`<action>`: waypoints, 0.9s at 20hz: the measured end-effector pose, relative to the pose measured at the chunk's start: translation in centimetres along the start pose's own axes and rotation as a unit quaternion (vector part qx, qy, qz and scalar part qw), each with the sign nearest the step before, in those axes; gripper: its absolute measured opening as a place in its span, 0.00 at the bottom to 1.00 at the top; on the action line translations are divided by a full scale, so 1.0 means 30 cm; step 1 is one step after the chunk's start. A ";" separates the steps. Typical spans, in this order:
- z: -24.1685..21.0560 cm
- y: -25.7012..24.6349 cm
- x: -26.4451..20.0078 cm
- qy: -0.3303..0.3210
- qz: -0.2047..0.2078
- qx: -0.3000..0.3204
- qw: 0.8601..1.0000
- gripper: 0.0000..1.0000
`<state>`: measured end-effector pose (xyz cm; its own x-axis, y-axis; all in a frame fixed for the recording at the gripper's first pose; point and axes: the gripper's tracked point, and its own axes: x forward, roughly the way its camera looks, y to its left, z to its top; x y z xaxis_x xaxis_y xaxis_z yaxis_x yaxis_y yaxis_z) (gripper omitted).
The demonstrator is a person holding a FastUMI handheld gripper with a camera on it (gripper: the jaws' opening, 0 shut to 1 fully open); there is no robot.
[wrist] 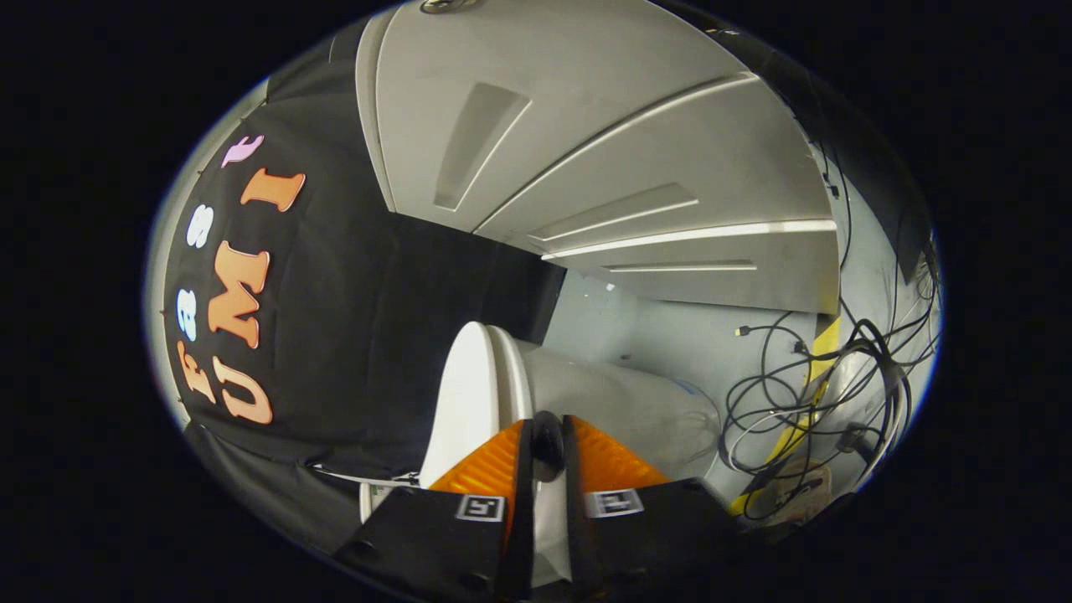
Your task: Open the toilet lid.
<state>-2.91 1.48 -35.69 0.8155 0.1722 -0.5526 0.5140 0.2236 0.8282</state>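
claw [548,440]: clenched on lid [469,394] edge
lid: upright, 11 o'clock of bowl [620,410]
risk: edge slips out, lid slams down

Test booth, not home: toilet [586,402] among loose cables [804,402], black cloth wall [377,335].

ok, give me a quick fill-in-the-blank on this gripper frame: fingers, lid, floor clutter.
1. The gripper has its two orange fingers nearly closed on the rim of the white ____.
2. The toilet lid sits edge-on between the black cloth wall and the toilet's ____ body.
3. Beyond the toilet, a tangle of black ____ lies on the floor.
4. Among the cables runs a strip of ____ tape.

Missing words: toilet lid; grey; cables; yellow
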 end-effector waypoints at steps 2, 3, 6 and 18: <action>-0.030 0.009 0.034 0.004 0.028 0.017 0.999 0.09; -0.028 0.006 0.032 0.004 0.036 0.017 0.999 0.09; -0.027 0.005 0.033 0.002 0.033 0.017 0.999 0.08; -0.006 0.032 0.029 -0.035 0.002 -0.011 0.999 0.08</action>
<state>-1.75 2.02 -35.39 0.8346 0.1068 -0.5403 0.5048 0.2442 0.8280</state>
